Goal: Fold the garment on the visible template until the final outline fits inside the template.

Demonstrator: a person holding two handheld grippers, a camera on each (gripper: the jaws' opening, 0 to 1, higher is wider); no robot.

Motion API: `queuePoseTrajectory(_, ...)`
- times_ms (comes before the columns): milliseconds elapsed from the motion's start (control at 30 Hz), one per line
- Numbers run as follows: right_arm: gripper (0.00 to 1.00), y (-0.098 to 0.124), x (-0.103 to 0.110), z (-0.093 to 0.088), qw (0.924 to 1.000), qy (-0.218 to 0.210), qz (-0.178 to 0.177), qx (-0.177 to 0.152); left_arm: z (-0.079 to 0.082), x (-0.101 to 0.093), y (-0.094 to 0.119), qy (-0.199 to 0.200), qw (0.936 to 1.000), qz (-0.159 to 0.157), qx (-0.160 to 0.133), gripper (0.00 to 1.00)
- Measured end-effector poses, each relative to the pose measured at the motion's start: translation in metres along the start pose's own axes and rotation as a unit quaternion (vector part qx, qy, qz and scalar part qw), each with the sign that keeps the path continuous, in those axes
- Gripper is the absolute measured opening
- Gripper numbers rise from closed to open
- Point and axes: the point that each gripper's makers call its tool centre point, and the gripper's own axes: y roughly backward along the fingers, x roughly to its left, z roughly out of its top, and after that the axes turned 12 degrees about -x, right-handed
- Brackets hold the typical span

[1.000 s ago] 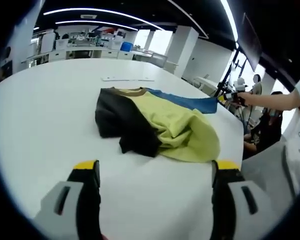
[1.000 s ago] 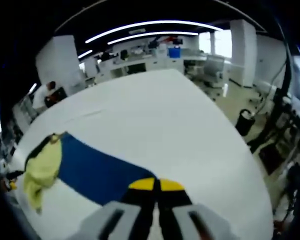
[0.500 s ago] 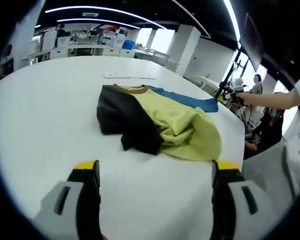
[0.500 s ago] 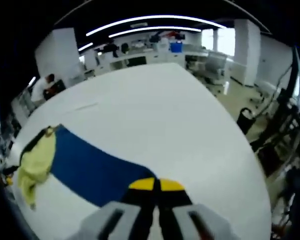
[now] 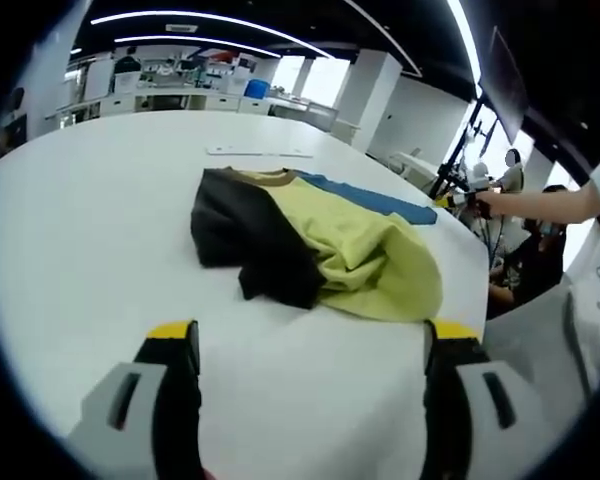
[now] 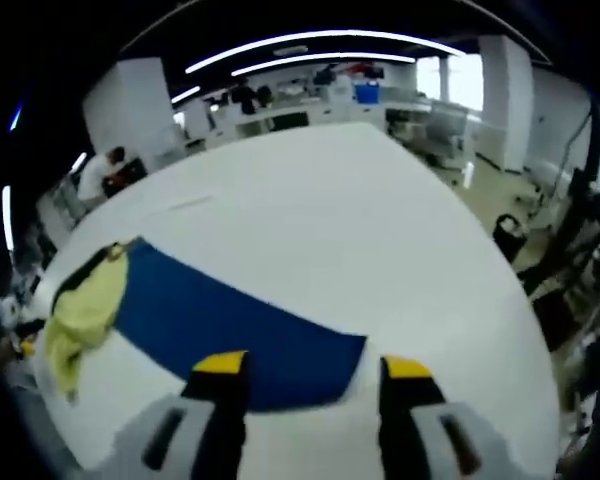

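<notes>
A crumpled garment, black on its left and yellow-green on its right, lies on the white table ahead of my left gripper. That gripper is open, well short of the cloth, and holds nothing. A blue template sheet sticks out from under the garment's far side. In the right gripper view the blue template stretches from the garment toward my right gripper. This gripper stands open, with the sheet's near edge lying flat between its jaws.
A thin white strip lies on the table beyond the garment. A person's arm reaches in from the right, and another person sits past the table edge. Desks line the back of the room. A dark bin stands on the floor.
My right gripper has gone from shut on the blue template's edge to open, letting the sheet lie flat. The left gripper view has barely shifted.
</notes>
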Motion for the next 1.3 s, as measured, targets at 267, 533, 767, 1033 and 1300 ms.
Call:
queuePoseTrajectory(267, 0.42, 0.008, 0.019, -0.013, 0.9991, -0.038, 0.018, -0.003, 0.000, -0.001, 0.001, 0.000, 1.0000, 0.000, 0.001, 0.90)
queuePoseTrajectory(533, 0.35, 0.013, 0.023, -0.008, 0.9988, -0.041, 0.025, -0.009, 0.000, 0.000, 0.001, 0.001, 1.0000, 0.001, -0.001, 0.90)
queuePoseTrajectory(767, 0.21, 0.021, 0.032, 0.005, 0.9980, -0.049, 0.029, -0.028, 0.002, -0.001, 0.000, 0.000, 1.0000, -0.001, -0.005, 0.90)
queuePoseTrajectory(1033, 0.05, 0.019, 0.033, 0.008, 0.9970, -0.067, 0.025, -0.029, 0.001, 0.000, 0.002, 0.002, 1.0000, -0.001, -0.007, 0.90)
queuePoseTrajectory(1300, 0.00, 0.023, 0.012, -0.001, 0.9988, -0.037, -0.029, -0.015, -0.002, 0.003, 0.007, 0.006, 1.0000, 0.005, -0.004, 0.90)
